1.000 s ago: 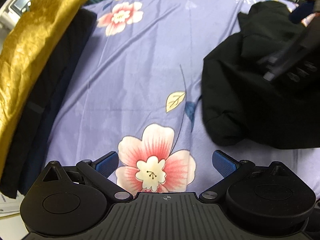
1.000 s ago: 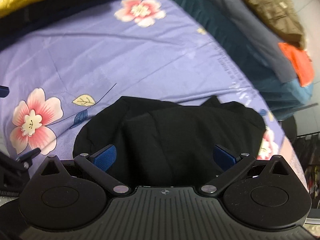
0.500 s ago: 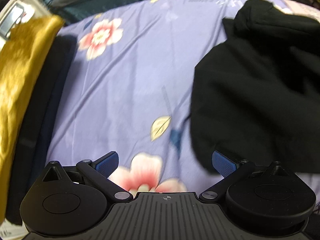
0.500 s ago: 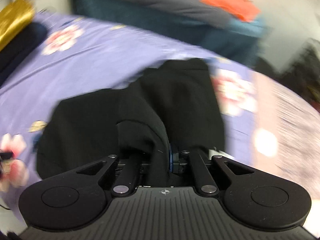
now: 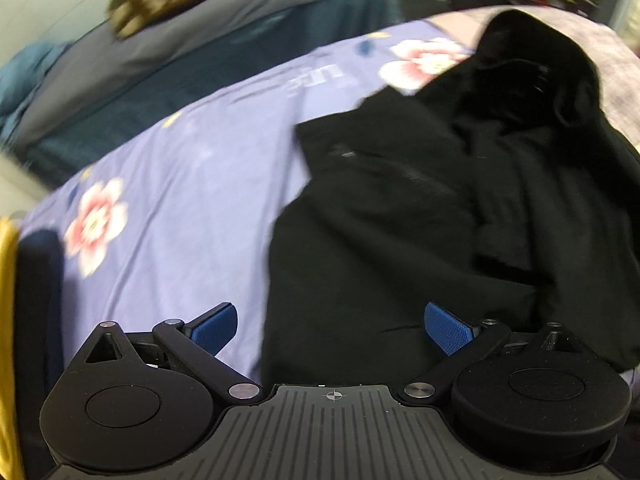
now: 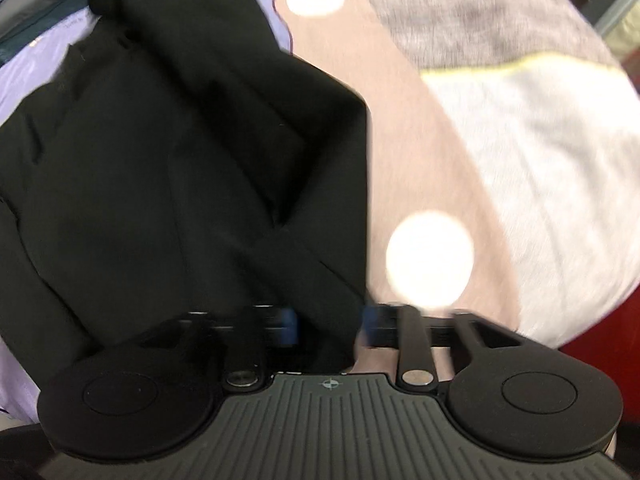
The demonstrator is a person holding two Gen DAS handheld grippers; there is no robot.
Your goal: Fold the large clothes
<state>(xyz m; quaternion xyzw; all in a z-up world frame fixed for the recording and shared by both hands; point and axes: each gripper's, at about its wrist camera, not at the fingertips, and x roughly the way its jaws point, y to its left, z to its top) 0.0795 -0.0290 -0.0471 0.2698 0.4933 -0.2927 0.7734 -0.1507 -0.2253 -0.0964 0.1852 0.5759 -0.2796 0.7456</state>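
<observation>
The bed, covered by a lilac cotton sheet printed with pink flowers [image 5: 168,184], fills most of the left wrist view, and its right half is taken up by the large black fabric garment [image 5: 420,216]. A second ago the garment lay as a loose heap well to the right of the left hand-held gripper [image 5: 331,326]; now its near edge reaches right between that gripper's blue pads [image 5: 448,330], which stand wide apart and press on nothing. The view has also swung, so the grey and teal bedding with an olive jacket [image 5: 160,4] on the far side now shows.

In the right wrist view the garment [image 6: 160,152] hangs over the right edge of the bed, above a brown floor and a pale rug [image 6: 540,152]. The right hand-held gripper [image 6: 330,330] was wide a second ago, clamped tight on a fold half a second ago, and its jaws are now opening, with a strip of black cloth running between them; the blur hides whether the pads touch it.

That reads as a drag just finished: the garment has been pulled nearer and is being let go. Spreading it flat looks like the next need, and no fold has yet been made.

At the far left edge lies a strip of yellow satin cloth [image 5: 7,320].
</observation>
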